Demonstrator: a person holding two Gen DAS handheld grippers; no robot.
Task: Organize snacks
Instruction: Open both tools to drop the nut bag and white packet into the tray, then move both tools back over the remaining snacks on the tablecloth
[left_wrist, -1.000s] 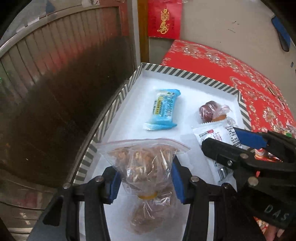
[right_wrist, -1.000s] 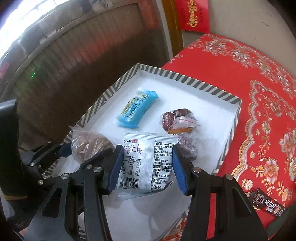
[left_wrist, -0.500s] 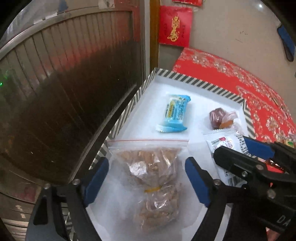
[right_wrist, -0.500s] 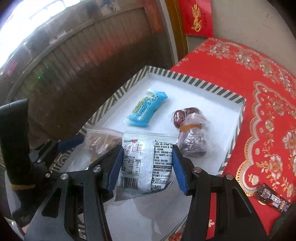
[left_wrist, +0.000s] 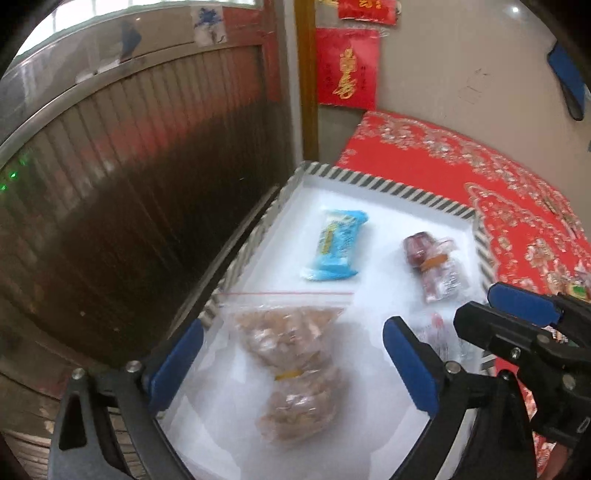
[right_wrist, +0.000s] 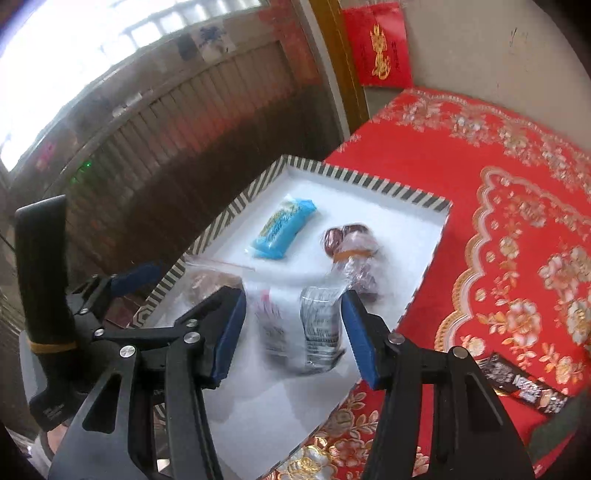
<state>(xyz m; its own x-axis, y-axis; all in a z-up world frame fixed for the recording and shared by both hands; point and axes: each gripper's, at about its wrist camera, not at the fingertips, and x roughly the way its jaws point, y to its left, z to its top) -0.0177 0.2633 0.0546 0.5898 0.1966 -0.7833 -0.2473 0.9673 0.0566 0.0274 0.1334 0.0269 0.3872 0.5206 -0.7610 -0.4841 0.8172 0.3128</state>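
left gripper (left_wrist: 291, 365), jaws opening, straddles without touching the nut bag (left_wrist: 295, 373) lying in the striped tray (right_wrist: 369, 182), its long axis running twelve to six. right gripper (right_wrist: 291, 332), jaws partly open, frames the blurred white packet (right_wrist: 317, 328); contact unclear. at four o'clock, a stick (right_wrist: 524, 386) reads "nescafe".

I can see a red flowery tablecloth (right_wrist: 480, 177), a red paper hanging (left_wrist: 347, 68) (gold lettering) and a ribbed dark shutter (left_wrist: 129, 184).

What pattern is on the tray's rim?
Black-and-white stripes on the tray rim, clearest in the right wrist view.
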